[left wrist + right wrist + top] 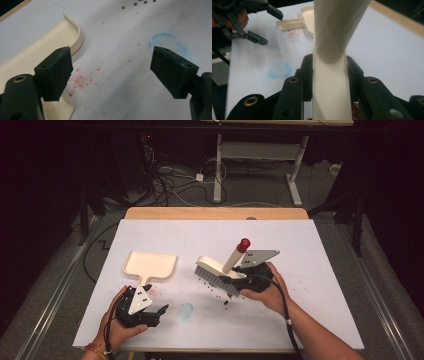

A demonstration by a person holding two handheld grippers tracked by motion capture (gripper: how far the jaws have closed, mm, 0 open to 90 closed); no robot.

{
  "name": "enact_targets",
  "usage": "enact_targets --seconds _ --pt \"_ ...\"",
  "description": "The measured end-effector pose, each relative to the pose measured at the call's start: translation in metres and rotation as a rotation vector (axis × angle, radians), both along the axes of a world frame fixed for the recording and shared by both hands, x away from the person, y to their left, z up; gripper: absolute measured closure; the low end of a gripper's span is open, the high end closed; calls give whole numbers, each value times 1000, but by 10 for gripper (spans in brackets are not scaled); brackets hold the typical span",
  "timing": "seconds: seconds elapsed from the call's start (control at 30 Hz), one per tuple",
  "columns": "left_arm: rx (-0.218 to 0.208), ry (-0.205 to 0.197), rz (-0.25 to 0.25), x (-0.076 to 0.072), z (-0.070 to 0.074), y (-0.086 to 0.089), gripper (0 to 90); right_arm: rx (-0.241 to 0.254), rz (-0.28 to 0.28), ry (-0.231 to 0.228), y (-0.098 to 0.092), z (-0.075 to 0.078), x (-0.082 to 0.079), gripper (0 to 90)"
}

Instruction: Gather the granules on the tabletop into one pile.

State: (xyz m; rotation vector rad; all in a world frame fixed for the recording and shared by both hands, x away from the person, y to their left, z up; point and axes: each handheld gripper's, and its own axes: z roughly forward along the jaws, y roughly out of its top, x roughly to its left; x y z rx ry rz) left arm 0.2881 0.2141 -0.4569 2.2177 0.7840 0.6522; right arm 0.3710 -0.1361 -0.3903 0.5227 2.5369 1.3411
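My right gripper (239, 281) clamps the cream plastic hand brush with red-capped handle (222, 268), bristles tilted above the white desk (300, 285) mid-surface. My left gripper (110, 72) gapes empty just beside the cream plastic dustpan (150, 264); open desk lies rightward.

From above your near side, the high view is looking forward and down; both gripper views are riding low and close, sharing the blue ring (168, 44) and dustpan (299, 21).
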Motion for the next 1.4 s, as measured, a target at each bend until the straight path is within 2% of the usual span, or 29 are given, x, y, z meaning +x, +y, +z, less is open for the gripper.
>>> enact_targets --seconds 0.07,0.23,0.33,0.43,0.63,0.7,0.97,1.17,1.4 --pt "-1 -1 -1 0 1 0 176 24 -43 70 15 -5 -6 671" --pt "2 -2 -9 -1 0 -1 176 82 -121 179 44 -24 -13 671" --pt "7 1 -13 -1 0 0 176 96 -179 192 55 -37 -13 672" --pt "2 2 -12 -2 0 1 176 103 -251 177 57 -42 -9 672" --pt "27 7 -16 -2 -2 -1 176 117 -399 216 40 -50 4 671" --pt "31 4 -20 -2 -1 -2 176 119 -429 233 34 -53 4 671" --pt "28 6 -21 -3 -1 -3 176 119 -459 274 13 -56 -7 670" --pt "28 5 -26 -3 -1 -3 176 132 -470 270 4 -50 -11 671" --pt "30 9 -34 -1 -1 -5 176 178 -441 274 12 -40 -9 671"
